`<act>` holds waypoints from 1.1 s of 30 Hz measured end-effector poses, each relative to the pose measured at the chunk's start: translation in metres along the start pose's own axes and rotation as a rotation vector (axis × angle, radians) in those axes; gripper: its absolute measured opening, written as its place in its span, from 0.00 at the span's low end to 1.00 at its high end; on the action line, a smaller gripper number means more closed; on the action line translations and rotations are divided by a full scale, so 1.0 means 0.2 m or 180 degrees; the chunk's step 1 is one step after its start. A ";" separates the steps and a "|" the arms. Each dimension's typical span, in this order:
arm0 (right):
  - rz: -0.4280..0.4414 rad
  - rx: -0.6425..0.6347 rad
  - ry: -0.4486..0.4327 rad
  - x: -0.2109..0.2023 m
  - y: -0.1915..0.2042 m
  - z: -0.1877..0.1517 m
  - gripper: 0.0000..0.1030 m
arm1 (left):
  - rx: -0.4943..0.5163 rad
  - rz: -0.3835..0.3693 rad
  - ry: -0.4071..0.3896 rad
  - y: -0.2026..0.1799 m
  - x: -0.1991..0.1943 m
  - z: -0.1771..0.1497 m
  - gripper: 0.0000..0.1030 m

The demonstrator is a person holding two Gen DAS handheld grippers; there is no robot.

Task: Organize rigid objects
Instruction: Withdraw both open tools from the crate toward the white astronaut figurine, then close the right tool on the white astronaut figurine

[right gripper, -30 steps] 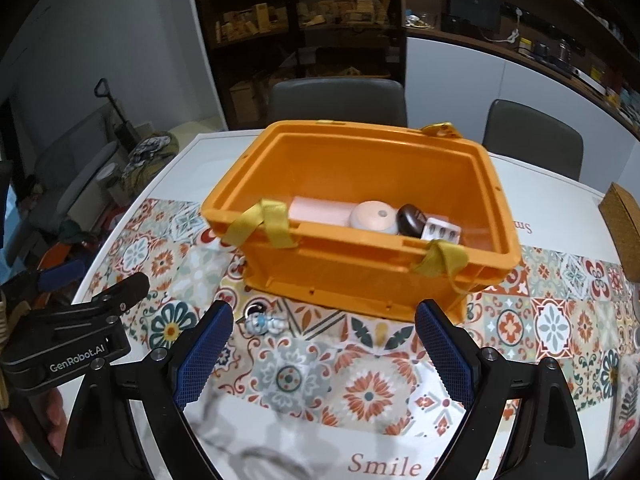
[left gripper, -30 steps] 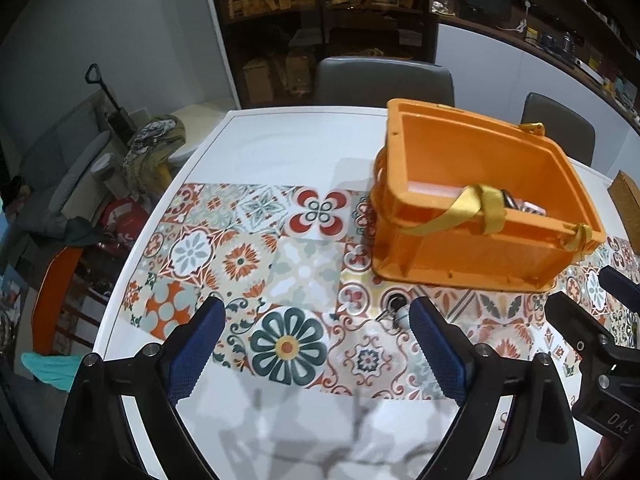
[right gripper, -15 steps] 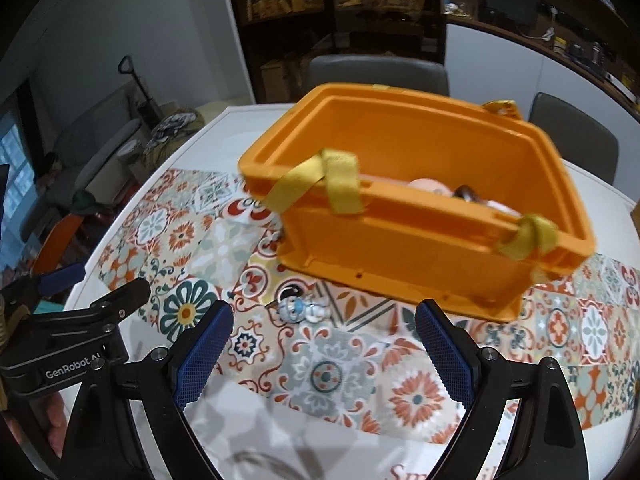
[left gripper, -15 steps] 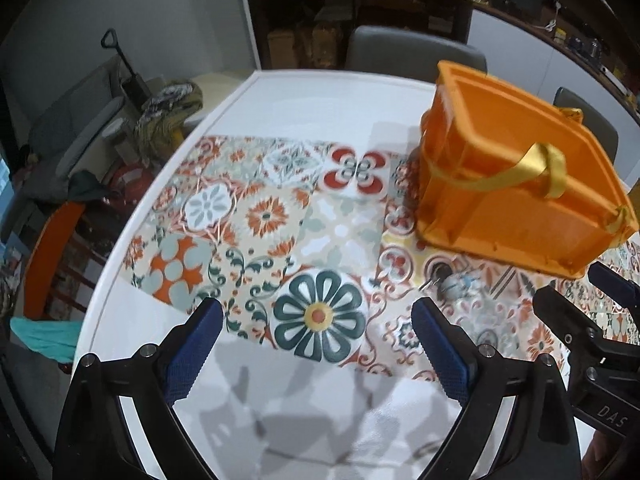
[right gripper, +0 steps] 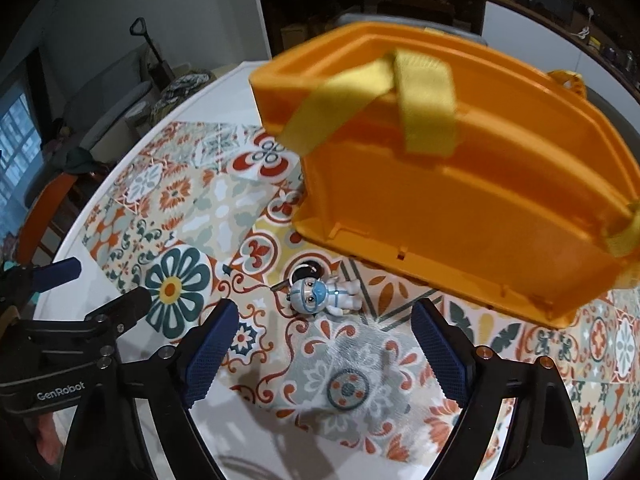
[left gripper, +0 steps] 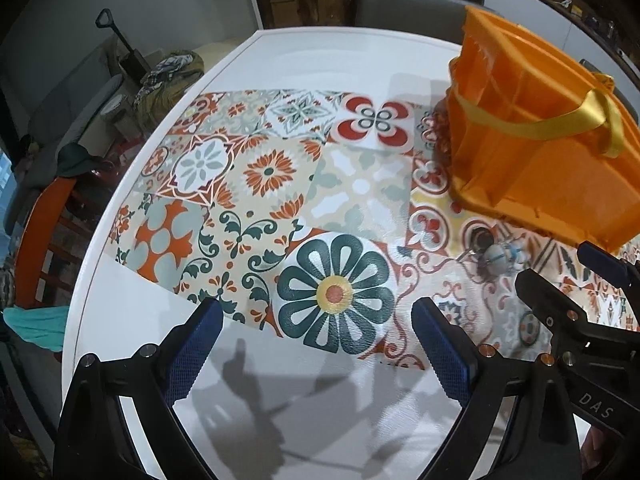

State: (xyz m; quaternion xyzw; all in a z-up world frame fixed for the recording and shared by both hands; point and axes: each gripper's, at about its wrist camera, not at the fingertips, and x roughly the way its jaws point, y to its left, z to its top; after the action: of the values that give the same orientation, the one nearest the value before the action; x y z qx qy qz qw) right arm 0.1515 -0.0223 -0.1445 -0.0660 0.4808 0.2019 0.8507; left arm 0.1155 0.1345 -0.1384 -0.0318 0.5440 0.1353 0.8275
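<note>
Patterned table (left gripper: 260, 184): one orange crate (right gripper: 460, 200), one figurine keychain (right gripper: 320, 294); both grippers' jaws released, the right's just closing.

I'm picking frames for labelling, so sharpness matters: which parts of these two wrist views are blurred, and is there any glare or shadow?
Right wrist view: the orange crate and its yellow strap are smeared, while the small figurine keychain stays sharp. Left wrist view: mostly crisp, with claw shadows on the white table and soft glare on the patterned mat. Both show fisheye bending at the edges.
</note>
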 end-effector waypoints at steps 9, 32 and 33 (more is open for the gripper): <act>-0.0045 0.0016 0.0142 0.16 -0.02 0.00 0.78 | -0.0020 0.0011 0.0192 0.00 0.14 -0.01 0.94; -0.0097 -0.0020 0.0223 0.29 -0.01 0.01 0.54 | 0.0042 -0.0041 0.0311 -0.04 0.26 0.02 0.94; -0.0096 -0.0017 0.0227 0.29 -0.01 0.01 0.54 | 0.0053 -0.0041 0.0310 -0.04 0.26 0.02 0.94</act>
State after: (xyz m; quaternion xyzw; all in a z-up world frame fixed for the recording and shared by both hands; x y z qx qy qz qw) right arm 0.1812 -0.0076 -0.1926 -0.0827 0.5092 0.1879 0.8358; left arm 0.1407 0.1372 -0.1838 -0.0349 0.5846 0.1237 0.8011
